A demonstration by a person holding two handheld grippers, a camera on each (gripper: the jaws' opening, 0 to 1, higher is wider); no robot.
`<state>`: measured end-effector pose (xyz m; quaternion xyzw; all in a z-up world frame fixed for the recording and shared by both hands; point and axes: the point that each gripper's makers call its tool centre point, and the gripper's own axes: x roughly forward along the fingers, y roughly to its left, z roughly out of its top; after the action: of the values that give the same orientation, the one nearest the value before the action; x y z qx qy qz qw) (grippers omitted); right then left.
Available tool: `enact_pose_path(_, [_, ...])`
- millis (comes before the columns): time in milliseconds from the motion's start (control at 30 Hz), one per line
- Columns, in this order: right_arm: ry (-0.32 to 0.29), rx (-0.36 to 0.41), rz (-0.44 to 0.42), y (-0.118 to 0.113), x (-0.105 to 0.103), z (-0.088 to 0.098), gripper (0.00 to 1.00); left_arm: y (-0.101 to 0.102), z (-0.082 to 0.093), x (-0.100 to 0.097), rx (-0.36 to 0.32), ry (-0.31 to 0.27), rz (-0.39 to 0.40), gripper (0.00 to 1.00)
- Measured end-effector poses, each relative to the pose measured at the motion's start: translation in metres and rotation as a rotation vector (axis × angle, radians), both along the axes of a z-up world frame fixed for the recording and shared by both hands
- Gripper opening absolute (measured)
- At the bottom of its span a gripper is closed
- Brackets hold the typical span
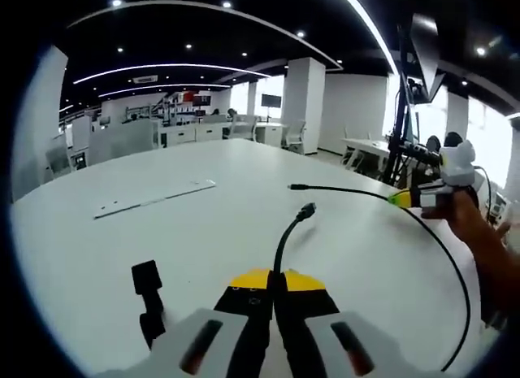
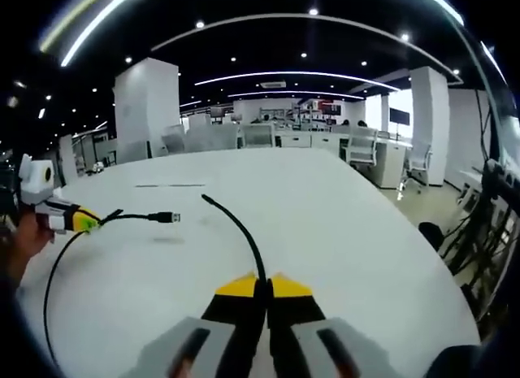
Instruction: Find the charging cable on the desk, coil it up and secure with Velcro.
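Note:
A thin black charging cable (image 1: 465, 293) lies in a wide loop on the white desk (image 1: 203, 240). In the left gripper view my left gripper (image 1: 273, 282) is shut on it near one end, and the plug (image 1: 306, 210) sticks up beyond the yellow tips. At the right of that view, my right gripper (image 1: 410, 199) pinches the cable near its other plug (image 1: 297, 186). In the right gripper view my right gripper (image 2: 262, 287) is shut on the cable (image 2: 244, 236), while the left gripper (image 2: 75, 220) holds the stretch behind the USB plug (image 2: 166, 218). A short black strap (image 1: 148, 290), possibly the Velcro, lies left of my left jaws.
A flat white strip (image 1: 154, 197) lies on the desk's far left part. A monitor arm and stand (image 1: 400, 142) rise at the desk's right edge. A hand (image 1: 479, 232) holds the right gripper. Other desks and chairs (image 2: 244, 136) stand beyond.

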<state>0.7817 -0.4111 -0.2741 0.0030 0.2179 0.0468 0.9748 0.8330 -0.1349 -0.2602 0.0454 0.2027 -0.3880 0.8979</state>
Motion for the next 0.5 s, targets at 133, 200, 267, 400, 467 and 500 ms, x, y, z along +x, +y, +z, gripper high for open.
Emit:
enact_pose_path(133, [-0.004,0.002,0.016,0.010,0.002,0.004,0.04,0.009,0.004,0.002,0.009,-0.012,0.001,0.04])
enact_pose_path(200, [-0.004,0.005,0.024,0.015,0.003,0.005,0.04,0.015,0.005,0.003,0.016,-0.017,0.004,0.04])
enact_pose_path(267, [-0.006,0.008,0.035,0.023,0.003,0.007,0.04,0.022,0.007,0.003,0.014,-0.014,0.004,0.04])
enact_pose_path(400, [-0.013,0.017,0.059,0.039,0.005,0.012,0.04,0.037,0.009,0.003,0.022,-0.012,-0.002,0.04])
enact_pose_path(467, [-0.015,0.020,0.077,0.051,0.006,0.013,0.04,0.045,0.010,0.002,0.036,-0.014,-0.007,0.04])
enact_pose_path(500, [-0.018,0.022,0.086,0.057,0.006,0.013,0.04,0.050,0.011,0.002,0.040,-0.017,-0.007,0.04])
